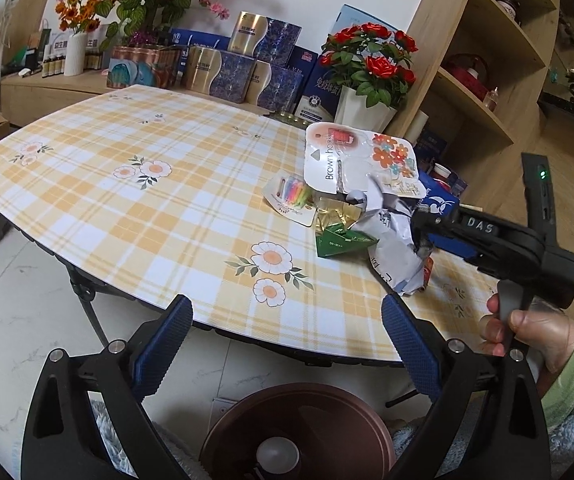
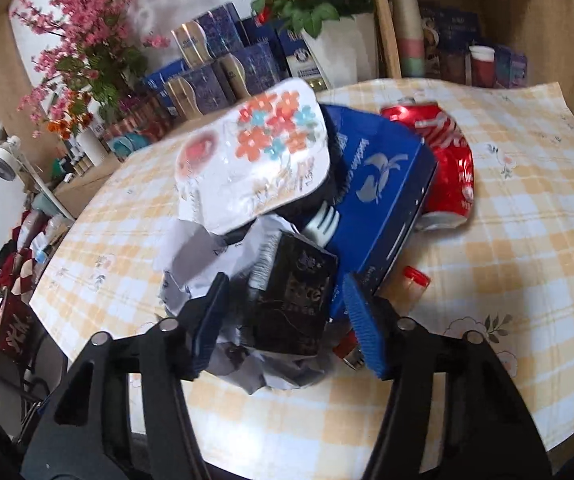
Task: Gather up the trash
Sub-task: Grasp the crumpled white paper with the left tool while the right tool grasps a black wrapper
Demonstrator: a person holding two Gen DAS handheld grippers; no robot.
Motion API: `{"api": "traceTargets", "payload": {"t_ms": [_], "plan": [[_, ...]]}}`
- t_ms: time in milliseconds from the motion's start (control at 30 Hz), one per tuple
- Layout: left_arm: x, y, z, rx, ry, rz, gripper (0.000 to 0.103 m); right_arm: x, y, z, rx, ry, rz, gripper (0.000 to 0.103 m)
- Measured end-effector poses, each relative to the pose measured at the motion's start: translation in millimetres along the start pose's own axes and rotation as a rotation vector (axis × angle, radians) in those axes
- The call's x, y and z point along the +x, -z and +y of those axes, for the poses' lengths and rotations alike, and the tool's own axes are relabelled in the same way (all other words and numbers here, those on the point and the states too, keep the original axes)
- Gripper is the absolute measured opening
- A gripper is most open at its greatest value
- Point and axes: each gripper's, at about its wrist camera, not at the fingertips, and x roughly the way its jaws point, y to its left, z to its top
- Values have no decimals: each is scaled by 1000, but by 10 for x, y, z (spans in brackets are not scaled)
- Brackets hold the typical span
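- The worktop (image 1: 135, 200), under a yellow check cloth with daisies, carries a heap of rubbish near its right edge; a brown bin (image 1: 299, 424) stands on the floor just below the near edge.
- The blue carton (image 2: 383, 184) is the biggest piece: stiff card, probably light, best taken across its narrow sides.
- The flowered blister pack (image 2: 255, 160) leans on top of the heap; thin and springy, it may slip, so grip it by an edge.
- The crushed red can (image 2: 451, 168) lies behind the carton; light, dented, with possibly sharp folds.
- The crumpled white paper (image 2: 195, 256) is soft and would squash under any pinch.
- The small black box (image 2: 295, 300) sits between the fingers of the right gripper (image 2: 287, 320); they are part-closed around it, but I cannot tell whether the pads press on it.
- The left gripper (image 1: 287, 344) hangs over the near edge, fingers spread and empty.
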Motion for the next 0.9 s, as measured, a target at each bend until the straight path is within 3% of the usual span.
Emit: {"api": "traceTargets", "payload": {"t_ms": [33,100,200,433,567,667,900], "plan": [[3,-1,7,-4,-2,2,93,17,12,-24,13,-10,10,48],[5,-5,14,-7,-1,4,93,11,39,-61,26,-20,16,29],[11,-7,-6,-2,0,8,93,-97,94,-132,46,-49,-6,13],[116,5,-133,54,19,51,83,-545,256,-342,48,-61,-127,11],[181,-22,-335,137,25,55,79,-779,391,-564,48,-55,-193,11],[277,-93,-571,199,65,76,76,-877,474,-704,65,-35,-223,11],[580,-412,-1007,236,100,111,76,-911,554,-927,113,-45,-254,11]]}}
